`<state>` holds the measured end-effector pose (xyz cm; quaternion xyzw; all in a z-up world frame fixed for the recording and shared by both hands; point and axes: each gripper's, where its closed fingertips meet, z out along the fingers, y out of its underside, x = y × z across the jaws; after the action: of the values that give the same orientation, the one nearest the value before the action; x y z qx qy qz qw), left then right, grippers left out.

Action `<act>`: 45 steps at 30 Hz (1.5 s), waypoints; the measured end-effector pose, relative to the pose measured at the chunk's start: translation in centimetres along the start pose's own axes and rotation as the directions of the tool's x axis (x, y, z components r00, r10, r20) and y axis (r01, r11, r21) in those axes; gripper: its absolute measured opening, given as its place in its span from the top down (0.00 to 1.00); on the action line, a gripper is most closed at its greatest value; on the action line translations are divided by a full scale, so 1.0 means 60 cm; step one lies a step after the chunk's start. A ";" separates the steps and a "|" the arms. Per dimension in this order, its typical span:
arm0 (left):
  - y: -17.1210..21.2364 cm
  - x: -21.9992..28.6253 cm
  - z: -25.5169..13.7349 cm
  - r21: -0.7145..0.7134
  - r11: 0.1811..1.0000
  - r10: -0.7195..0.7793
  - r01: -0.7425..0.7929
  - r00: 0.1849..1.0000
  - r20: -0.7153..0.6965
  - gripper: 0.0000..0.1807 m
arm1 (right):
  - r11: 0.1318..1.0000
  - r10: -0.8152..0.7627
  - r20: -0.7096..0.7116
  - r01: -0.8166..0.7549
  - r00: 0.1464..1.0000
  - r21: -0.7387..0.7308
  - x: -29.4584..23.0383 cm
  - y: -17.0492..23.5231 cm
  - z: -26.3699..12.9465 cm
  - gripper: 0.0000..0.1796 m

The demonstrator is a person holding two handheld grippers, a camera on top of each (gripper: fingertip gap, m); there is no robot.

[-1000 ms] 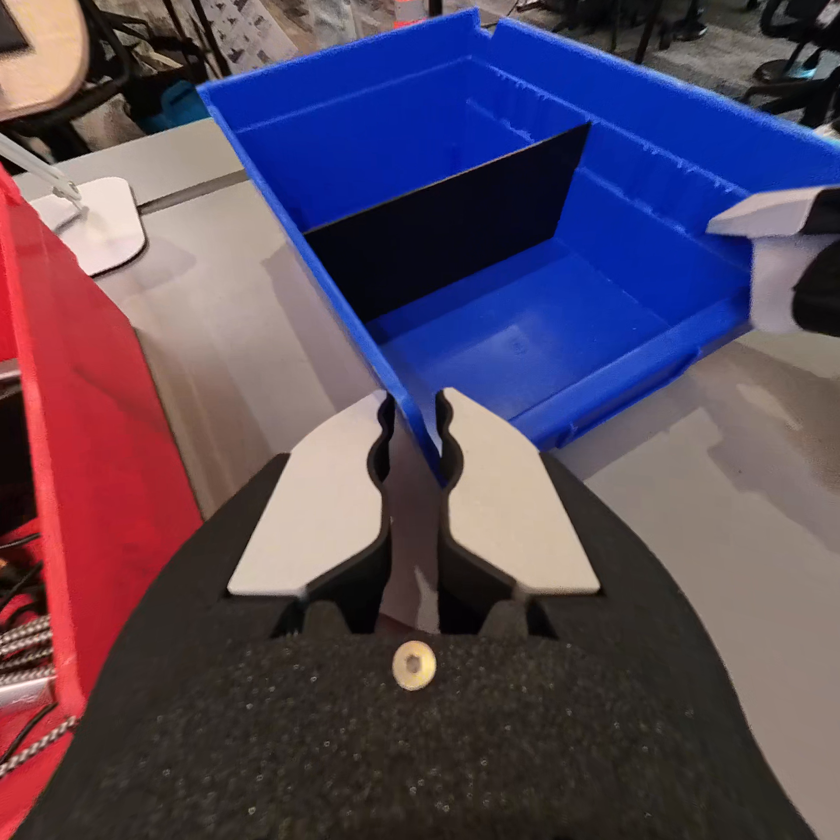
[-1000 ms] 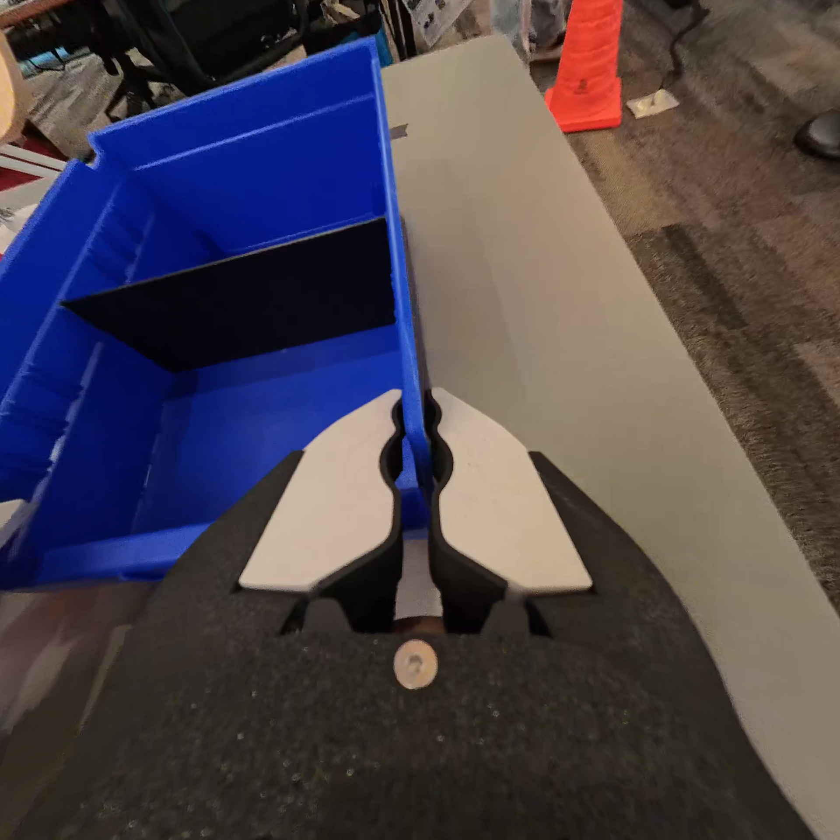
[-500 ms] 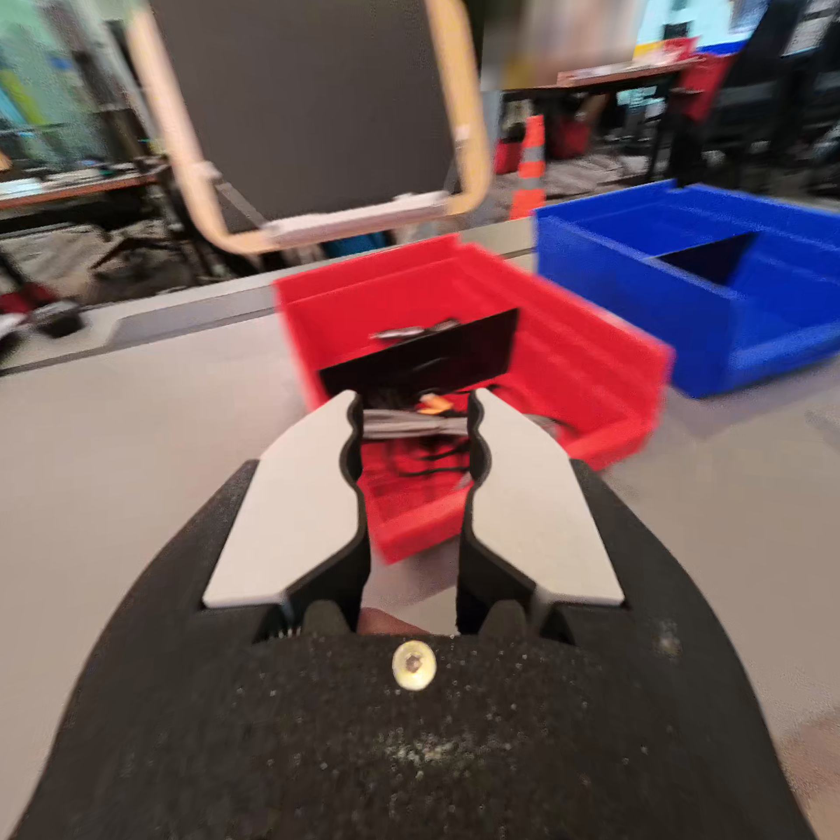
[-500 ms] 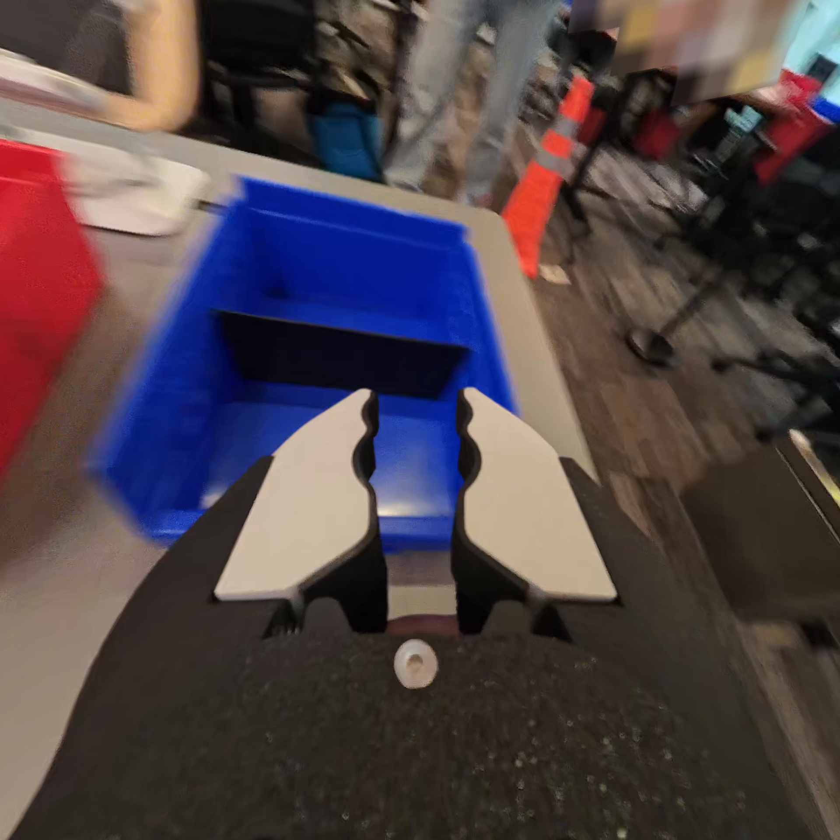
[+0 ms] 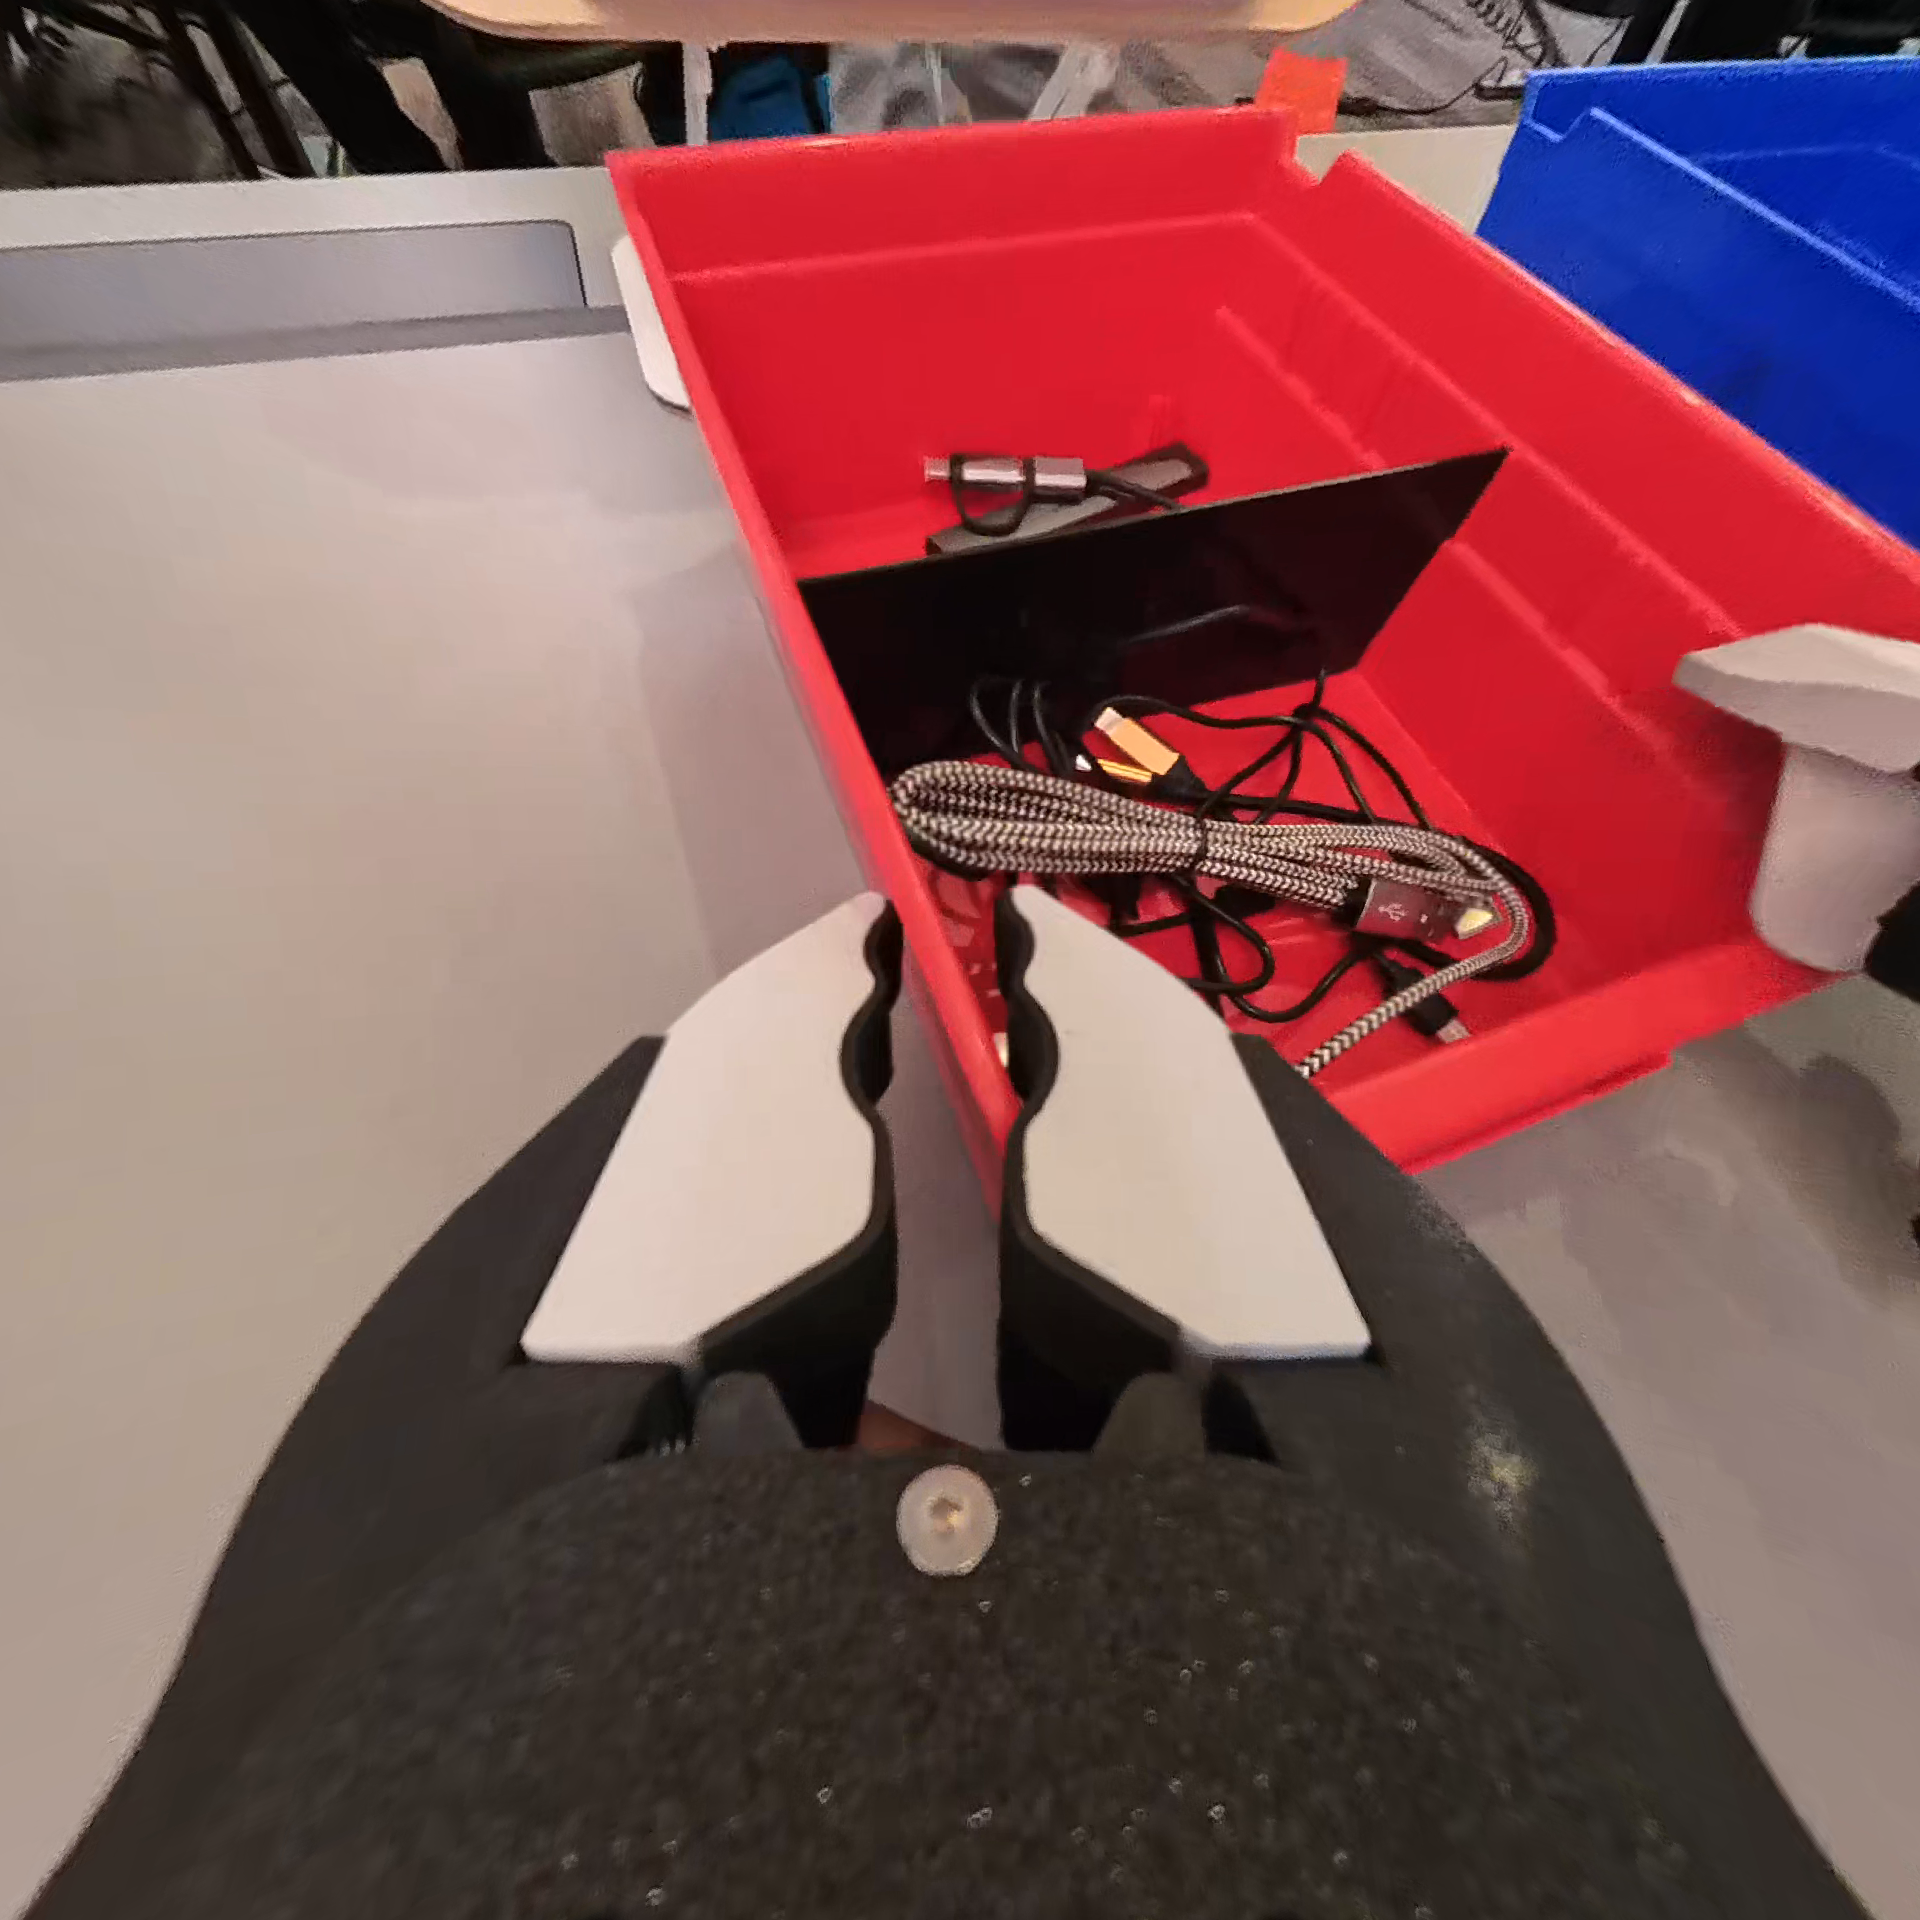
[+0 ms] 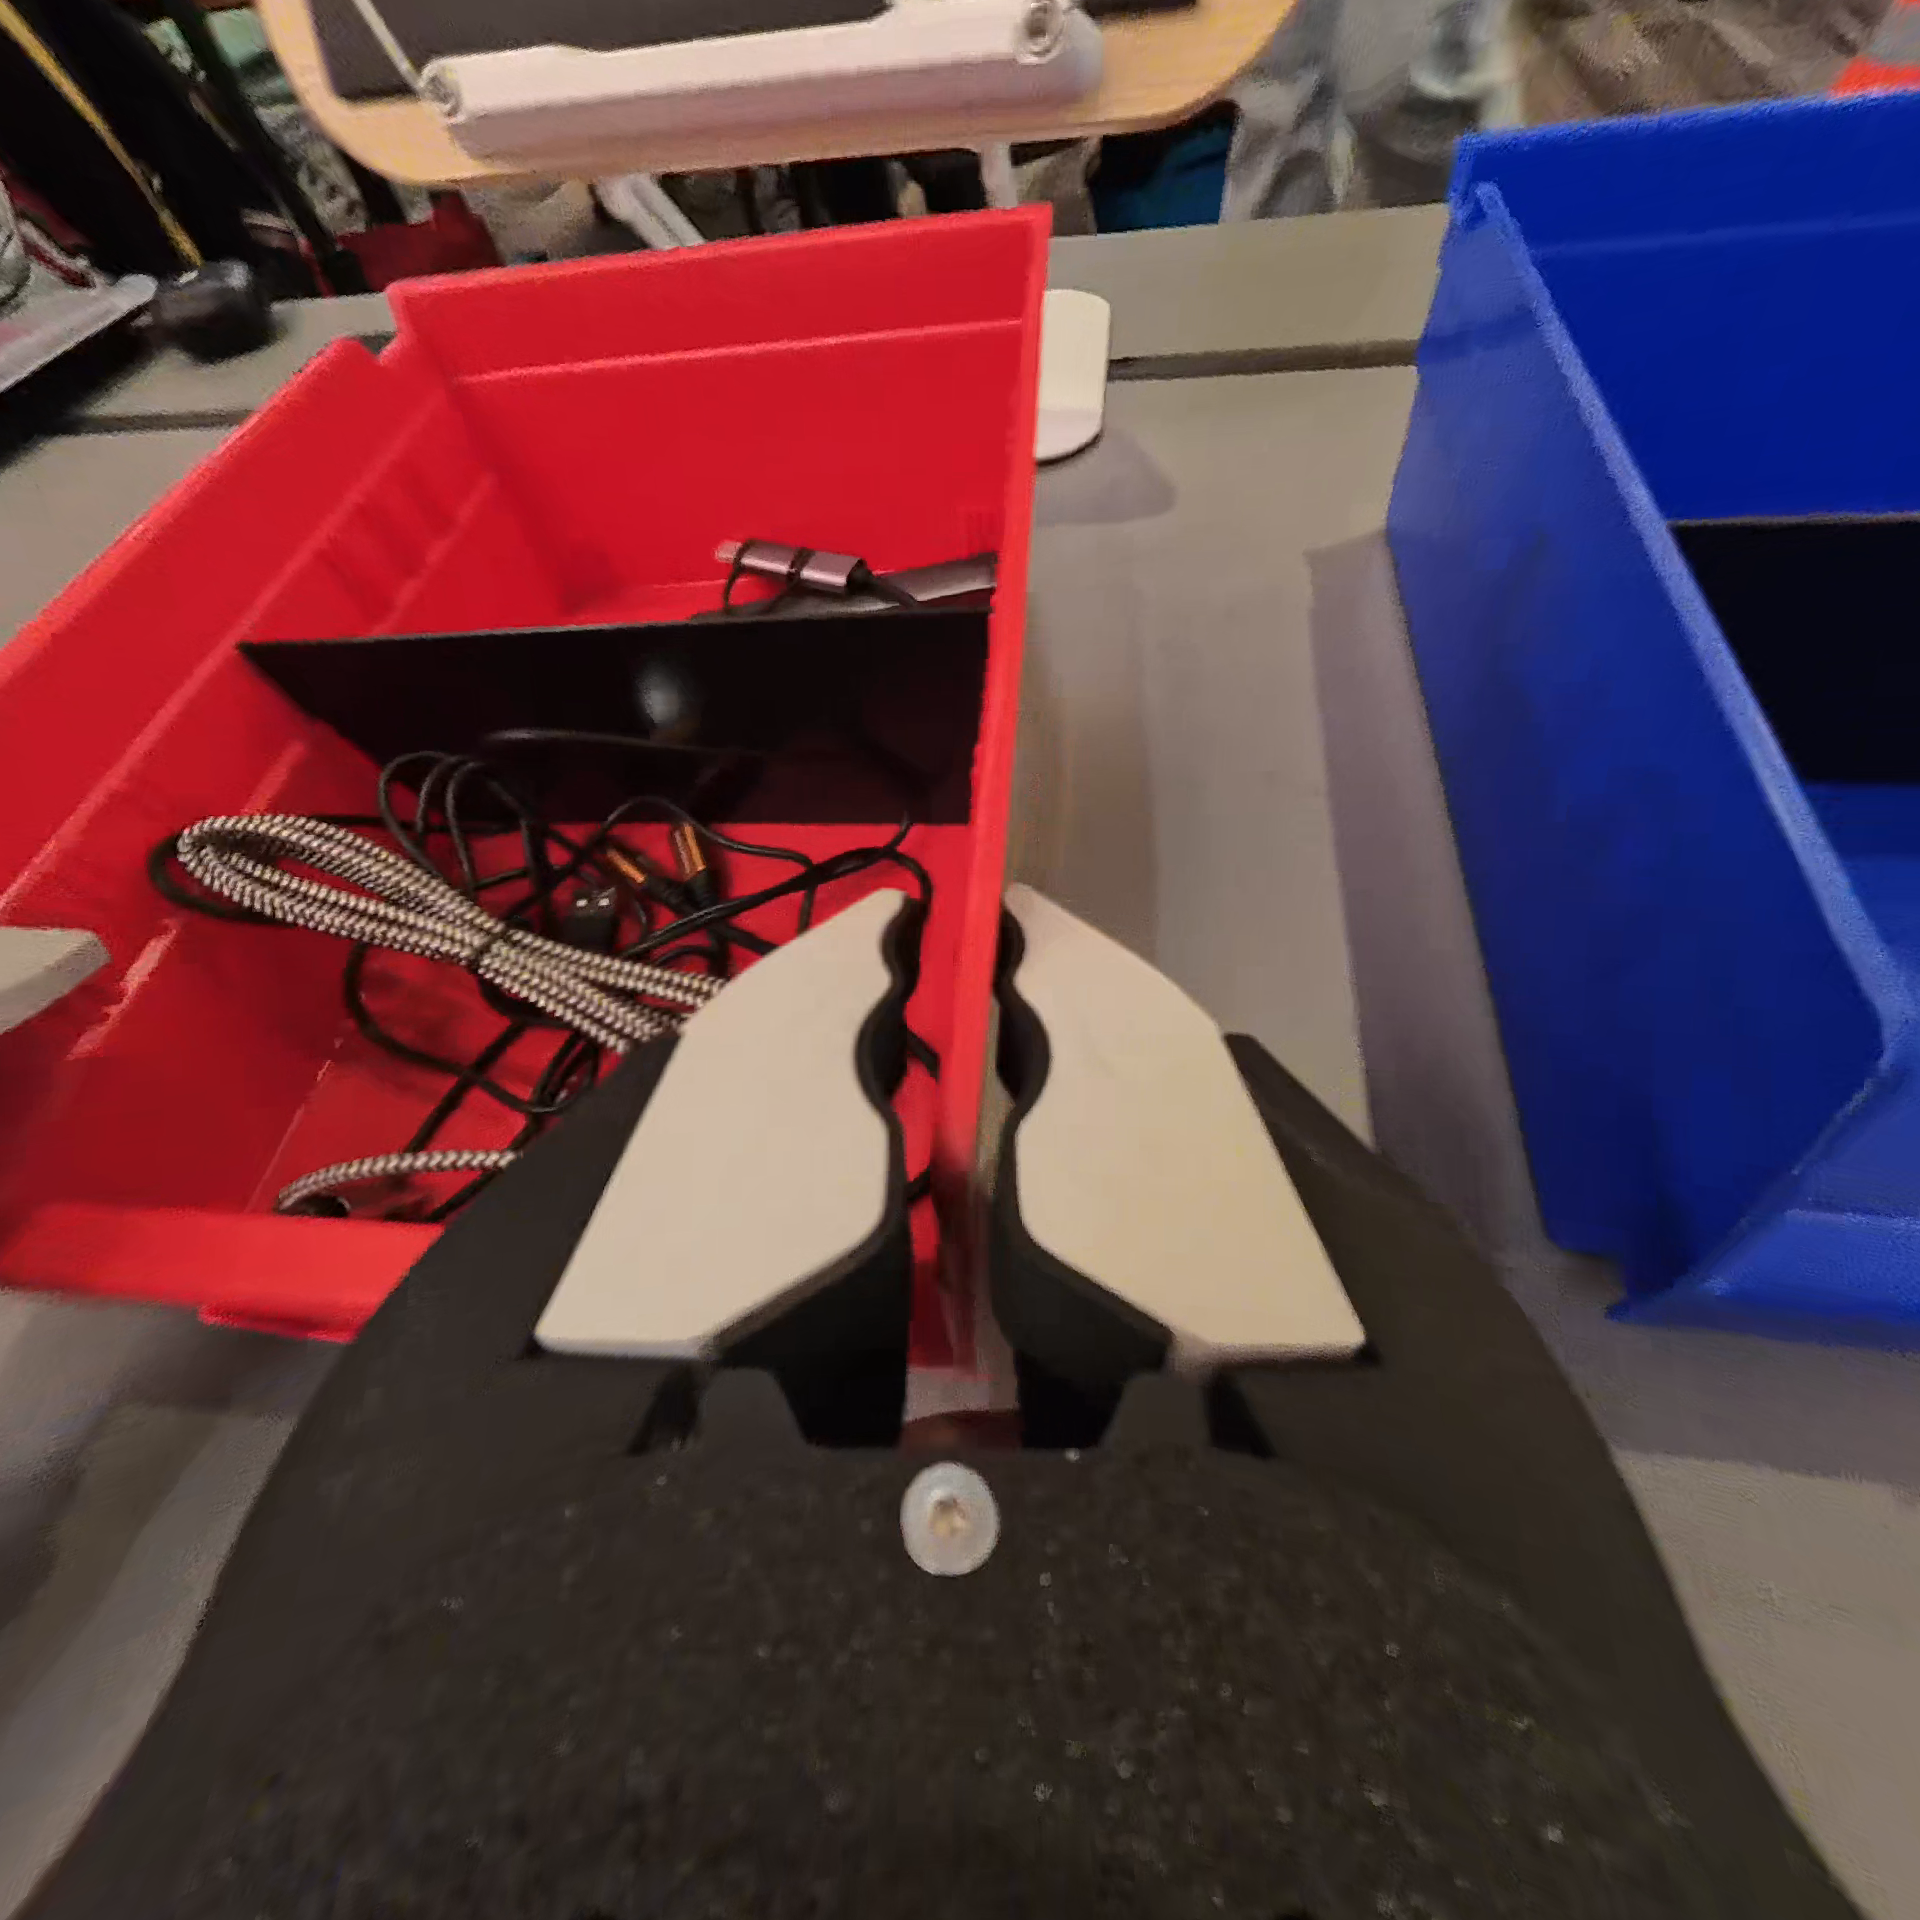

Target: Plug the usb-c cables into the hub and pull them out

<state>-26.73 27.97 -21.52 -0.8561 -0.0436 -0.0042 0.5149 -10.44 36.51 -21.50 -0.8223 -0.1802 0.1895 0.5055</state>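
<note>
A red bin (image 5: pixel 1039 260) holds a bundled grey braided cable (image 5: pixel 1143 831) and thin black cables with gold plugs (image 5: pixel 1138 748) in front of a black divider (image 5: pixel 1143 592). A grey hub with a short lead (image 5: pixel 1039 478) lies behind the divider. My left gripper (image 5: pixel 945 914) is shut on the bin's left wall near the front corner. My right gripper (image 6: pixel 956 909) is shut on the right wall of the red bin (image 6: pixel 727 312). The braided cable (image 6: pixel 416 904) and hub (image 6: pixel 821 566) also show in the right wrist view.
A blue bin (image 6: pixel 1558 727) with a black divider stands just right of the red bin on the grey table. A white stand base (image 6: pixel 1070 374) sits behind the red bin's right corner. Chairs and a wooden-edged seat are beyond the table's far edge. The left gripper's tips are roughly 20 centimetres from the right gripper's.
Both grippers let go of the blue bin's walls, opened, swung left to the red bin, and have now closed on its left and right walls.
</note>
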 end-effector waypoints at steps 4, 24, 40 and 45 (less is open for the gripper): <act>-0.003 -0.011 0.000 -0.004 0.999 0.053 -0.053 0.998 0.043 0.96 | 1.000 -0.006 -0.054 0.006 0.999 -0.016 0.000 0.005 -0.008 0.97; 0.035 -0.391 -0.157 -0.005 0.998 0.068 -0.069 0.968 0.243 0.98 | 0.978 -0.181 0.062 0.187 0.982 -0.096 -0.405 0.039 0.041 0.96; 0.049 -0.471 -0.151 0.019 0.997 -0.074 0.071 0.971 0.229 0.97 | 0.965 -0.140 0.553 0.239 0.821 -0.110 -0.477 0.043 -0.031 0.79; 0.042 -0.491 -0.142 0.047 0.993 -0.120 0.112 0.970 0.213 0.97 | 0.966 -0.214 0.621 0.256 0.754 0.022 -0.343 0.028 -0.116 0.79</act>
<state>-55.55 17.23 -21.26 -0.8384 -0.1494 0.0593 0.5208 -24.58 20.43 -17.42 -0.7011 -0.4436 0.3773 0.4116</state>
